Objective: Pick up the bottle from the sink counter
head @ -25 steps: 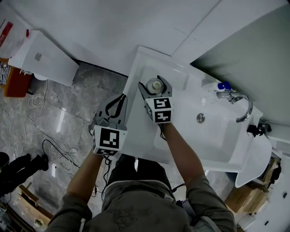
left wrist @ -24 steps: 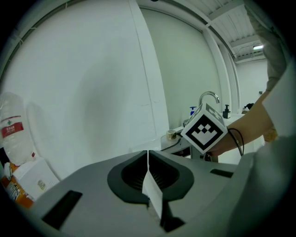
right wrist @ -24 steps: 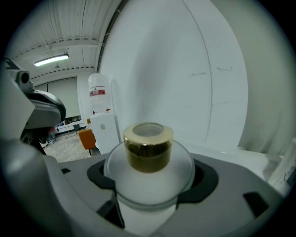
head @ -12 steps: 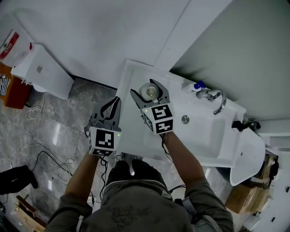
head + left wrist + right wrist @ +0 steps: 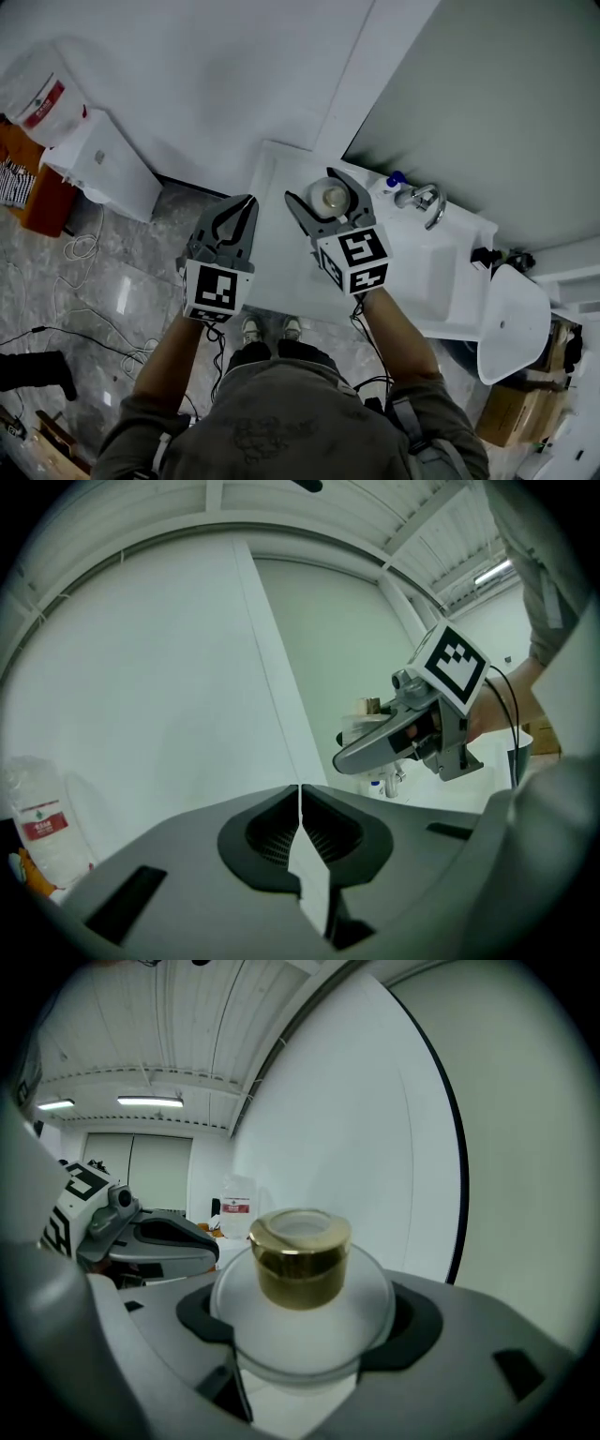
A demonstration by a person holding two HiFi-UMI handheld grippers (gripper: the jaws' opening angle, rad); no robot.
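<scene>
1. White walls meet a grey marbled floor [image 5: 122,272]. A white sink worktop [image 5: 277,248] stands against the wall, with its basin [image 5: 427,272] set in the right part.
2. At the wall side of the basin there is one faucet [image 5: 427,202], and a small blue-capped thing [image 5: 396,178] is just beside it. Well left of the basin are a white cabinet [image 5: 103,169] and a clear bag [image 5: 42,98] with a red label. Loose cables [image 5: 66,328] trail over the floor.
3. There is one bottle [image 5: 328,197], over the flat end of the worktop left of the basin. The right claw [image 5: 311,187] is closed on its round body from both sides.
4. The left claw [image 5: 239,211] hangs further left of the basin, over the floor edge. Its jaws are pressed together with nothing between them.
5. There are two claws, and two shoes [image 5: 251,330] below the worktop's near edge.
6. Only the right gripper view shows the bottle's frosted body and gold cap; the head view gives just a pale round top. The left gripper view shows the right claw side-on with the cap poking above it. Only the head view shows the floor and basin.
</scene>
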